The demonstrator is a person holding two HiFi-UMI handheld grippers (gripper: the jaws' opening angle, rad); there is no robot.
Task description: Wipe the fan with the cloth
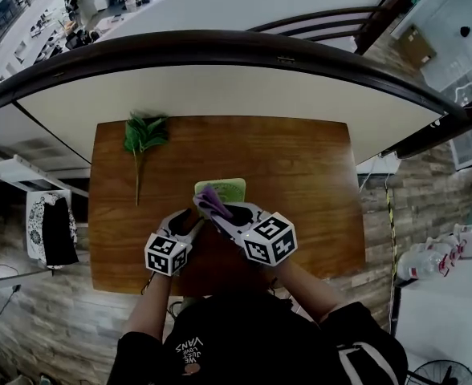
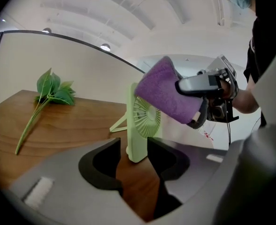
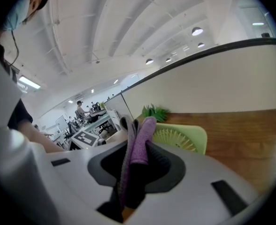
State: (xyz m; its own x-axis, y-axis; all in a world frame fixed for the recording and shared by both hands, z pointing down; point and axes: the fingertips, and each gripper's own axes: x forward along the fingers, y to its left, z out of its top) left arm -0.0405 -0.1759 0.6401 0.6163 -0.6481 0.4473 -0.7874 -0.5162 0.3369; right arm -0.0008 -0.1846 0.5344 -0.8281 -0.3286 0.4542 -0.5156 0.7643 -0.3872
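The fan (image 2: pixel 140 121), small and pale green, stands upright on the wooden surface (image 1: pixel 300 183) with its long axis vertical and a thin prop leg angled out behind it. Its lower edge sits right between the jaws of the left claw (image 2: pixel 133 146). Those jaws are spread wide. There is a gap at the left jaw, and the right jaw lies close alongside without clearly pressing. The round grille faces away from the left claw's left side, toward the right claw (image 3: pixel 134 149).

The purple cloth (image 2: pixel 164 95) is pinched in the right claw. Its jaws are closed on the fabric, which stands up between them in a folded ridge. Seen from the left claw, the cloth hangs against the fan's upper edge, above and to the right of the left claw's jaws. I cannot tell whether cloth and fan actually touch.

Seen from the right claw, the fan is just beyond the cloth and a little to the right.

A leafy green sprig (image 2: pixel 51 90) lies flat on the surface, well to the left of the left claw and farther out.
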